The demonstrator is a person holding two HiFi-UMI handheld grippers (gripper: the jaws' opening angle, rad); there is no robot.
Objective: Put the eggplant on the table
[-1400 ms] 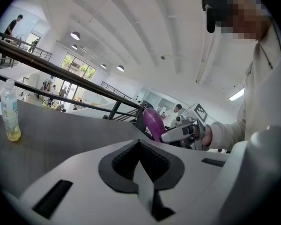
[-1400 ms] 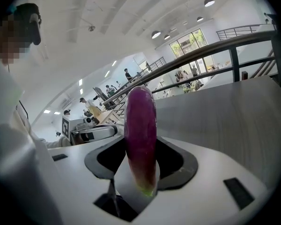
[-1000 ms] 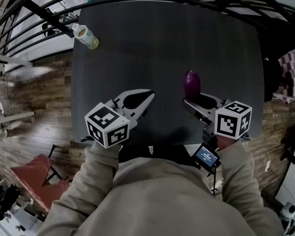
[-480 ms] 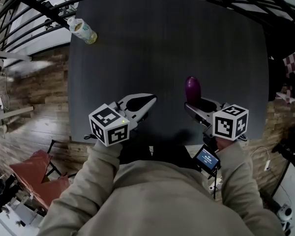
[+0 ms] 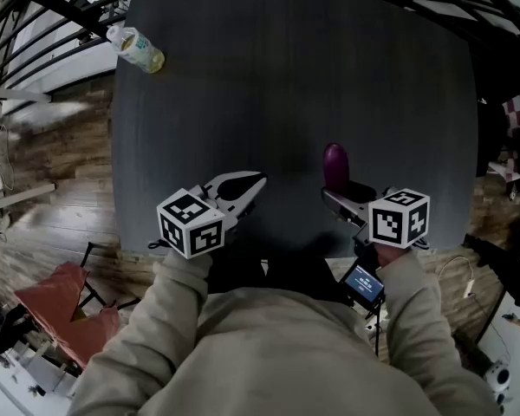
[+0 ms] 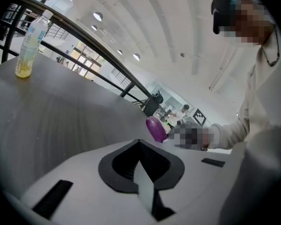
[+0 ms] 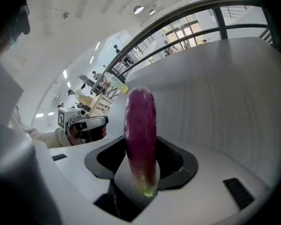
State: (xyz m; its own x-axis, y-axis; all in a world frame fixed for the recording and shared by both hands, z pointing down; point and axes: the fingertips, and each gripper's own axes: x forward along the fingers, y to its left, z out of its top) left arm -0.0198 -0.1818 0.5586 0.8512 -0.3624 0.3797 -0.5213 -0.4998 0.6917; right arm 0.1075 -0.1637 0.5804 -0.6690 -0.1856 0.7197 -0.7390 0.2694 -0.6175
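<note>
Both tools have sunk toward the counter (image 5: pixel 286 76): the right tool (image 5: pixel 336 189) still clenches the eggplant (image 5: pixel 334 163), not yet set down, the left tool (image 5: pixel 258 180) shut empty.

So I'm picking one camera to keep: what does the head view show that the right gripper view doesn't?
Only the head view: the wooden floor, a red seat and a small lit screen. Only the right gripper view: the pale green stem end seated between the right gripper's jaws, and round ceiling lights. Both: the glossy purple eggplant gripped by that gripper, the dark grey table, and the left gripper.
</note>
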